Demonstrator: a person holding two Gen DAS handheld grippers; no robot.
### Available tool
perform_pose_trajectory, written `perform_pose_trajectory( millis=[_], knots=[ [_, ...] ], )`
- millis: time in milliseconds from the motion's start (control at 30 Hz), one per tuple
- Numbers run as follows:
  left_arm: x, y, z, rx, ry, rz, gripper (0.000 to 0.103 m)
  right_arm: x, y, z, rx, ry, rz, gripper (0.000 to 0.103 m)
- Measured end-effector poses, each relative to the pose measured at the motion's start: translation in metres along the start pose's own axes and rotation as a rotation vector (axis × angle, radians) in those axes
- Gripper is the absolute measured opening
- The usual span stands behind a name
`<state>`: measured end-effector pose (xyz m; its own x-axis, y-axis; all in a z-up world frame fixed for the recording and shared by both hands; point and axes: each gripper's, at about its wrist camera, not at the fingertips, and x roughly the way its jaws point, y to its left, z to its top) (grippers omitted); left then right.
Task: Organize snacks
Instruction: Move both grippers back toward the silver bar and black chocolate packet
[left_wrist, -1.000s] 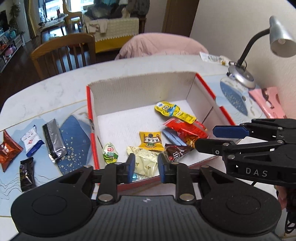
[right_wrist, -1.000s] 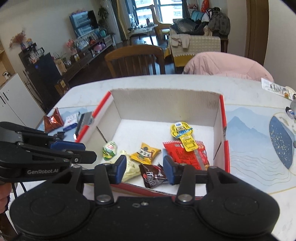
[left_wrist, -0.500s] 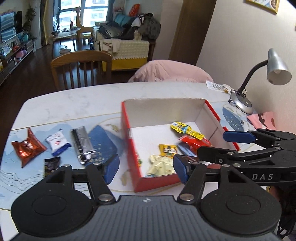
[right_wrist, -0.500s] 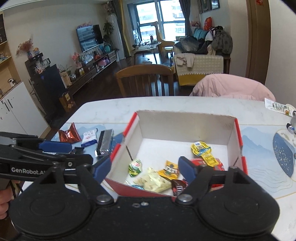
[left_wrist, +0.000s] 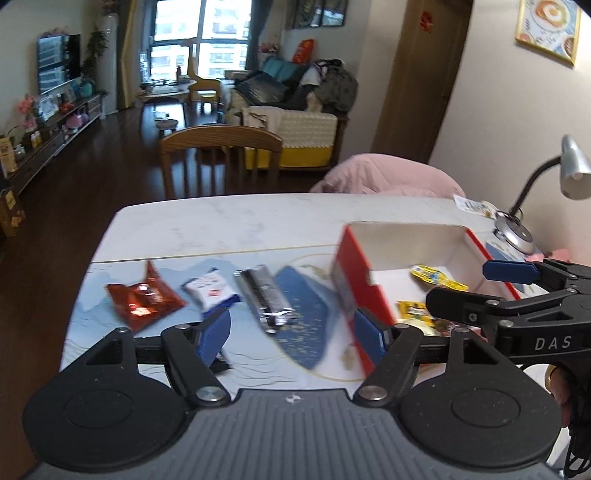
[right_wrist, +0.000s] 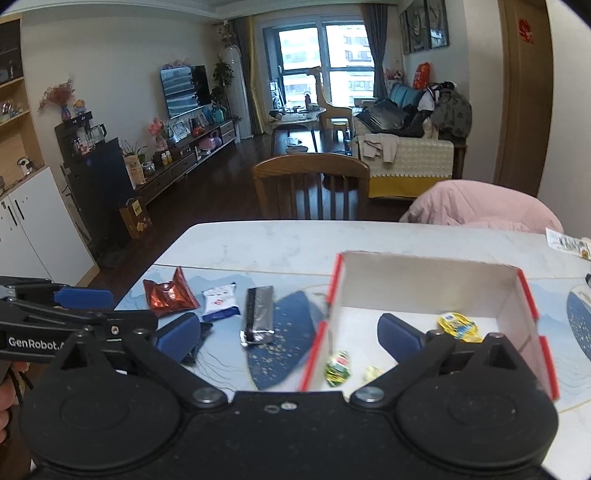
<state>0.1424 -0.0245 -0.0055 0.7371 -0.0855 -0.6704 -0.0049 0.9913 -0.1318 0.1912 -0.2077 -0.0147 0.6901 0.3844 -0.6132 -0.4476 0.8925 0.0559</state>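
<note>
A red-and-white cardboard box (left_wrist: 354, 280) (right_wrist: 424, 280) stands on the table and holds several snacks, among them a yellow packet (left_wrist: 424, 275) (right_wrist: 458, 325) and a green candy (right_wrist: 338, 363). Left of the box, on the blue mat, lie a silver bar (left_wrist: 266, 295) (right_wrist: 258, 314), a white-and-blue packet (left_wrist: 210, 291) (right_wrist: 220, 302) and a red foil packet (left_wrist: 142, 299) (right_wrist: 168, 293). A small dark packet (right_wrist: 195, 347) is half hidden by a finger. My left gripper (left_wrist: 291, 334) hangs over the mat with its jaws opening and nothing between them. My right gripper (right_wrist: 289, 336), nearer the box, is also opening and empty.
A wooden chair (left_wrist: 221, 158) and a pink-draped chair (left_wrist: 388, 177) stand at the table's far edge. A desk lamp (left_wrist: 569, 170) and a leaflet (left_wrist: 472, 205) sit at the back right. The table's left edge (left_wrist: 99, 251) drops to dark floor.
Both grippers have drawn back from the box and swung left, rising slightly. Their jaws have spread from nearly shut to wide. The loose snacks on the mat now sit mid-view.
</note>
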Motion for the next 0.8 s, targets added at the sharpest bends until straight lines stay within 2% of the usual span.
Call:
perform_pose_trajectory(
  millis=[67,367,667,800],
  knots=[
    [-0.001,0.017,-0.003,-0.015,-0.012,0.015,0.080,0.009,0.012,0.003,-0.008,0.015,-0.008,0.103],
    [0.019,0.072,-0.016,-0.066,0.005,0.063,0.080,0.062,0.050,0.013,-0.078,0.075,-0.048,0.103],
    [0.056,0.094,-0.027,-0.088,0.073,0.100,0.080,0.127,0.071,0.015,-0.214,0.188,-0.051,0.103],
    [0.076,0.100,-0.031,-0.085,0.100,0.103,0.080,0.154,0.074,0.014,-0.232,0.227,-0.046,0.102]
  ],
)
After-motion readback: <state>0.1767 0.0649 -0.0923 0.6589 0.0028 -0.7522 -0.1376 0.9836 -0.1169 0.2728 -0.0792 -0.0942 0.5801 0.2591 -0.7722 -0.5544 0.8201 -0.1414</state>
